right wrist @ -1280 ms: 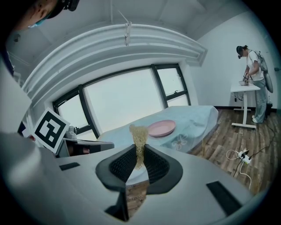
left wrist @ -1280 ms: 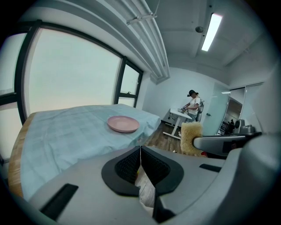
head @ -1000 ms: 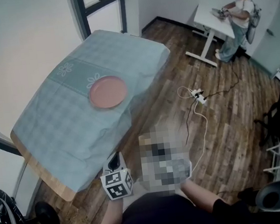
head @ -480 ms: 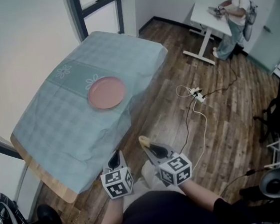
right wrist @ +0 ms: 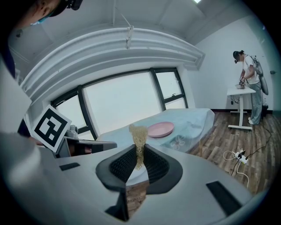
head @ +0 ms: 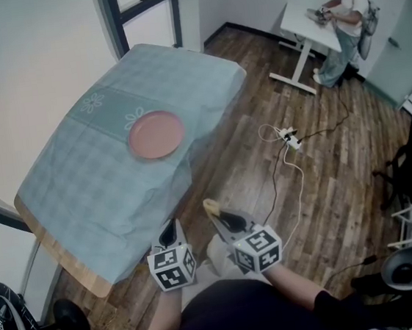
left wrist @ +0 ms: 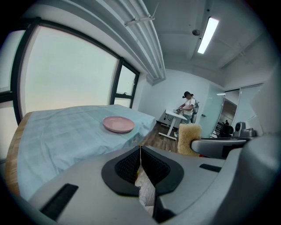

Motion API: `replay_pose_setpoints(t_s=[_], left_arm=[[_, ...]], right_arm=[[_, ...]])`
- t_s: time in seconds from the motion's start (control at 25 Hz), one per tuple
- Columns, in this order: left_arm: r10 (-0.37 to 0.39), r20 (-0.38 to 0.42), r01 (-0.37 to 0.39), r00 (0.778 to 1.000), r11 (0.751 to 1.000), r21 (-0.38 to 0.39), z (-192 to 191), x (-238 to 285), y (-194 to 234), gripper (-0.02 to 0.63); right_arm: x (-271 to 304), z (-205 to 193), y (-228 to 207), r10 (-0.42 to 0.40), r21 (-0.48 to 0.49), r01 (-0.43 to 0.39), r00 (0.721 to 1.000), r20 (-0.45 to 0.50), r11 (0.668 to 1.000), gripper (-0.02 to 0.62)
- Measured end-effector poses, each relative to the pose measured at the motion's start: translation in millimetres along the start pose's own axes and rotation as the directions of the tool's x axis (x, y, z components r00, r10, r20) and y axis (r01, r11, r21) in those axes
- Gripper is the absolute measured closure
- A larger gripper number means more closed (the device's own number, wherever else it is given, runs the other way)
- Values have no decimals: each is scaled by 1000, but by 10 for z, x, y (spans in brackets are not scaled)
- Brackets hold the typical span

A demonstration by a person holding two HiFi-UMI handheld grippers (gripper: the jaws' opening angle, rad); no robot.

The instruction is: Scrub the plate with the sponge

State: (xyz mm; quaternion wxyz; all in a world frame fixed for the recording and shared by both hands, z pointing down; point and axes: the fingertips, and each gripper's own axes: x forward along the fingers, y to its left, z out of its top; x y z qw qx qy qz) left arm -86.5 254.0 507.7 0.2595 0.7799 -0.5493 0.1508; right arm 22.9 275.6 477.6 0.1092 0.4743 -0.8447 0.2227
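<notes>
Looking down, what takes up most of the room?
— A wood-plank floor (head: 325, 176) and white walls, with a dark-framed window (head: 140, 5) at the far end. A long table (head: 57, 253) stands along the left wall, under a pale teal checked cloth (head: 97, 180) that hangs over its sides. At the upper right a person (head: 343, 23) stands at a white desk (head: 307, 23). A power strip (head: 290, 140) and its cables lie on the floor between the two.
— And on the cloth?
— Only the pink plate (head: 157, 134), flat near the middle, well apart from both grippers.
— The grippers?
— Both are low and close to the body, off the table's near end. The left gripper (head: 171, 232) has its jaws pressed together with nothing between them. The right gripper (head: 216, 211) pinches the yellow sponge (head: 211, 206), which sticks out past its tips.
</notes>
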Motion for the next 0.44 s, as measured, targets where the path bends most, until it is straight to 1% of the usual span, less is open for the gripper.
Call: replay_pose_setpoints(t_s=[0.44], left_arm=[[3,-2,-3,1000,1000,-7,-38,-4,-63,589]], right_arm=[[-45,-39,-7,17,-12,-17,1000,-9,1000,543]])
